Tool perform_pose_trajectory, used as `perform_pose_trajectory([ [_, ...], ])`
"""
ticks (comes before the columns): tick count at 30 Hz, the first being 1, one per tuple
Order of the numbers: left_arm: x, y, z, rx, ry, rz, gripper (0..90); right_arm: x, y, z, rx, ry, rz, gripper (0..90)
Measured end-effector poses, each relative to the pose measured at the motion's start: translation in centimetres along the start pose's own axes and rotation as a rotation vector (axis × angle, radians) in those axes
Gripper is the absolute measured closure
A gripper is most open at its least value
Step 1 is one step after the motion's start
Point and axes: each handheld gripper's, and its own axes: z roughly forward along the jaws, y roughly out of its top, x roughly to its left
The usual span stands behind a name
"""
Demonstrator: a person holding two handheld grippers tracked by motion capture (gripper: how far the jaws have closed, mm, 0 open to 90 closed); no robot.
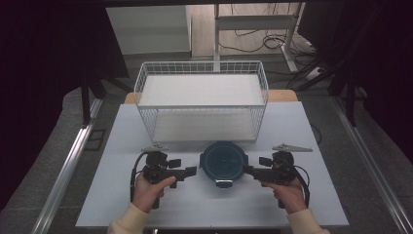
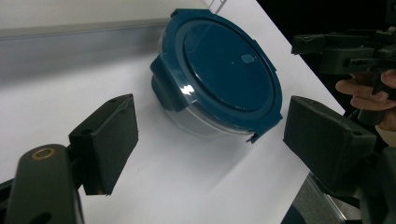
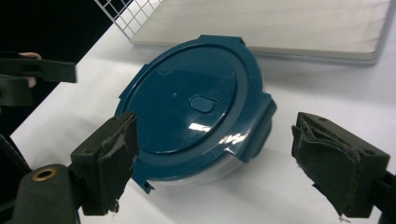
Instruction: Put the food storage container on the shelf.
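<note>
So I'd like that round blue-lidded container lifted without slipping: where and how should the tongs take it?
Probably by the round container sides, one set of tongs from each flank: left tongs and right tongs already flank it, open. The lid lies flat with latch flaps folded down over the rim, so pressing beneath or on a flap gives flatter purchase than the curved clear wall.
</note>
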Motion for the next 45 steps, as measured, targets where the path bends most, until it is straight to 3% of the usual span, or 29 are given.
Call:
perform_pose_trajectory([
  [13,2.4,1.9,3.5,0.039,-0.103,-0.128,17.5,-1.3,1.0,3.3,0.064,0.019,0.093,12.9],
  [26,4.0,1.6,7.1,0.108,-0.157,-0.196,20.0,-2.6,0.5,5.6,0.111,0.070,0.211,11.6],
  [32,4.7,1.0,8.1,0.127,-0.202,-0.254,21.4,-3.1,0.0,6.0,0.120,0.104,0.258,12.4],
  [38,4.8,0.7,8.8,0.158,-0.235,-0.273,26.4,-3.0,-0.4,6.5,0.125,0.132,0.296,17.0],
  [43,4.8,0.8,8.5,0.145,-0.228,-0.289,30.9,-3.1,-0.4,6.5,0.122,0.123,0.320,24.0],
  [45,4.8,0.8,8.5,0.145,-0.226,-0.297,32.8,-3.3,-0.4,6.3,0.123,0.127,0.350,27.2],
])
